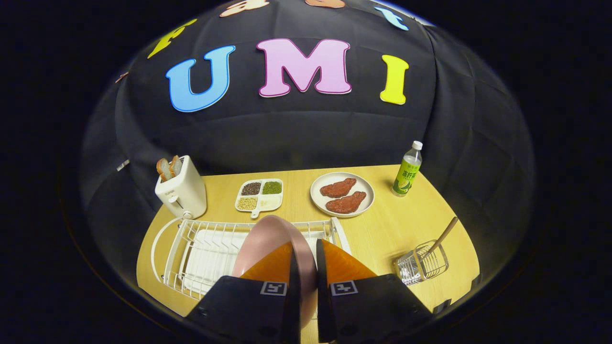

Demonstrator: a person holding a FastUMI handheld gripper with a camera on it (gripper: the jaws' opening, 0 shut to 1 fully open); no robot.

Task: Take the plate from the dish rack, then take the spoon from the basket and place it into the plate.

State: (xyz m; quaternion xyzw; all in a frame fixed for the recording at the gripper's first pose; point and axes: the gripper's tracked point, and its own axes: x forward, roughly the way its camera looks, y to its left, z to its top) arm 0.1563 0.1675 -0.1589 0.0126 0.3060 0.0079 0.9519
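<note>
A pink plate (pixel 270 239) stands on edge between my two fingers, and my gripper (pixel 306 248) is shut on its rim. It hangs just above the white wire dish rack (pixel 191 253), which lies under and to the left of the fingers. To the right of the fingers a small wire basket (pixel 423 263) sits on the wooden table with a wooden-handled spoon (pixel 442 236) leaning out of it. The lower part of the plate is hidden behind the fingers.
Beyond the rack stand a white toaster (pixel 184 193) with bread slices, a divided dish of grains (pixel 259 194) and a white plate with two pieces of meat (pixel 342 194). A green-labelled bottle (pixel 407 172) stands at the far right. The wooden table (pixel 382 229) is bare between rack and basket.
</note>
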